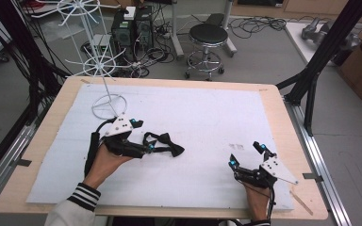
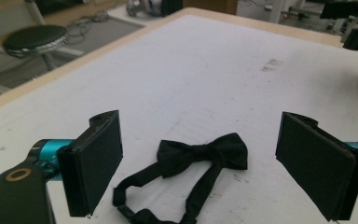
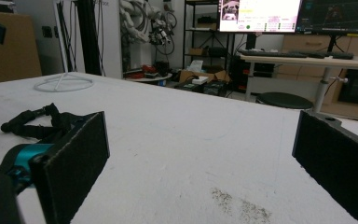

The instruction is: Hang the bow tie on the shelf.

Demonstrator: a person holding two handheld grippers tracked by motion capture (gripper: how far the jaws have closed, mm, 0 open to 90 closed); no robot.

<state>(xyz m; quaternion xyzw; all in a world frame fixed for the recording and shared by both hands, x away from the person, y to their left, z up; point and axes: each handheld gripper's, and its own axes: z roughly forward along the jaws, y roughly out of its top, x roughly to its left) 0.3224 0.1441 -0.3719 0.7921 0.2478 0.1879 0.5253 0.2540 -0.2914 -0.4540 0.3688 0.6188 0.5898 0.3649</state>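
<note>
A black bow tie (image 1: 166, 143) with its looped neck strap lies flat on the white sheet, left of the middle. My left gripper (image 1: 143, 135) sits just left of it, open, jaws wide apart. In the left gripper view the bow tie (image 2: 200, 156) lies on the sheet ahead of the left gripper (image 2: 214, 168), between the lines of the two pads and not touched by them. My right gripper (image 1: 247, 154) rests near the front right of the sheet, open and holding nothing. The right gripper view shows the bow tie (image 3: 37, 122) far off to the left, partly behind the left pad (image 3: 72, 161).
A white wire rack (image 1: 104, 63) stands on its ring base at the back left of the sheet. The white sheet (image 1: 193, 113) covers a wooden table (image 1: 283, 113). A faint dark smudge (image 1: 236, 146) marks the sheet near my right gripper. A stool (image 1: 208, 37) stands beyond the table.
</note>
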